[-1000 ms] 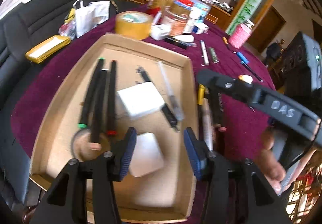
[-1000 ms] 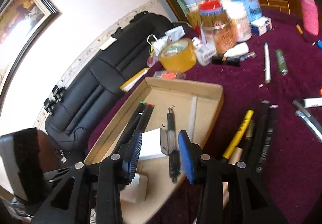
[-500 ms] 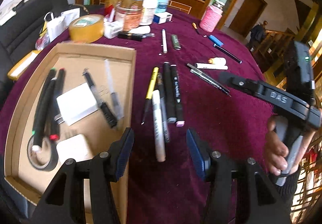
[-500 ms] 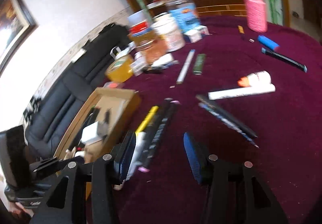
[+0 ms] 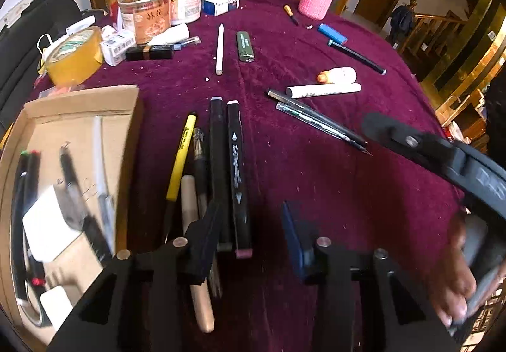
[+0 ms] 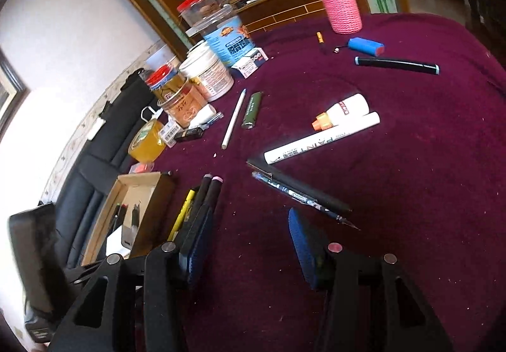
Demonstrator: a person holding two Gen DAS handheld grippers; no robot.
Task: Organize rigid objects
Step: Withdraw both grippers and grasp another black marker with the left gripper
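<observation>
Left gripper (image 5: 253, 233), jaws closing, straddles the near end of a black marker (image 5: 236, 174) with white arrow print and a mauve cap, lying on the maroon tablecloth (image 5: 316, 178) beside the cardboard tray (image 5: 126, 105). Right gripper (image 6: 249, 244) stands apart, empty.

Daylight is washing out the white wall (image 6: 63, 19); cardboard tray (image 5: 79, 105) is smearing with motion blur; fisheye edges are bending, corners darkening.

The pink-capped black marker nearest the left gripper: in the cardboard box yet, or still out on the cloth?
Out. The marker lies flat on the purple cloth, beside the cardboard box, among other pens.
</observation>
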